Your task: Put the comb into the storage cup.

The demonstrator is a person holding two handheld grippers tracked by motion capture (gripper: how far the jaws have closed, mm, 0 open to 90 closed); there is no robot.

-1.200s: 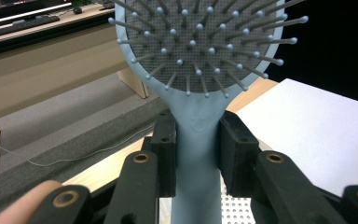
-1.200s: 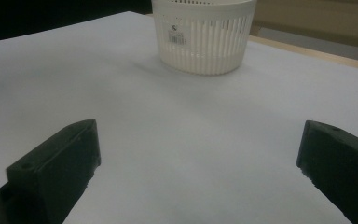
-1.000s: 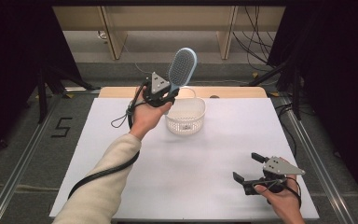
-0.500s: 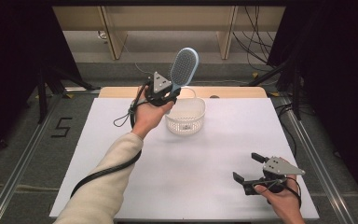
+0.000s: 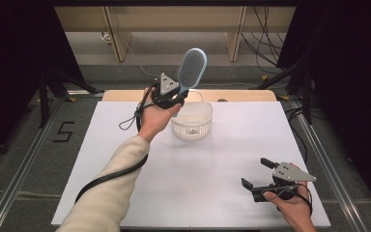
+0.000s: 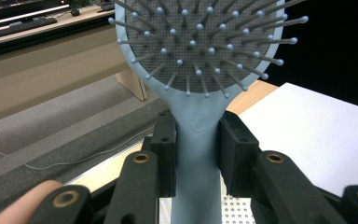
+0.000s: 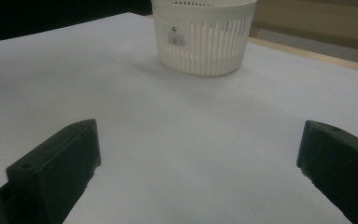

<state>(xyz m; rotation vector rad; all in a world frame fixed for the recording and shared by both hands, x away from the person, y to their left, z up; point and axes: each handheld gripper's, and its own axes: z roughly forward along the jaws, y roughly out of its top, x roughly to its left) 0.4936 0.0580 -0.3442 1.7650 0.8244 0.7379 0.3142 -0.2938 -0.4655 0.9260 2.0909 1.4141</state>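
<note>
The white table [image 5: 125,159] is mostly bare. Toward its far edge sits the white slotted basket [image 5: 192,122] — nothing visible inside from here. Just above it the left gripper [image 5: 176,96] pinches the blue hairbrush [image 5: 192,67] by its handle, head up, likely poised to drop it in. The right gripper [image 5: 261,175] rests near the front edge, jaws spread, holding nothing.

The hairbrush [image 6: 200,70] is smooth, pale blue plastic with a matt finish; its bristle pad is a finely perforated grey cushion, and its pins end in small rounded tips. The basket [image 7: 204,35] is white slotted plastic with a slight sheen and a paper label on its wall. The worktop [image 5: 222,164] has a plain, matt white surface, and the fingers [image 6: 165,154] are matt black with brass-coloured rivets.
</note>
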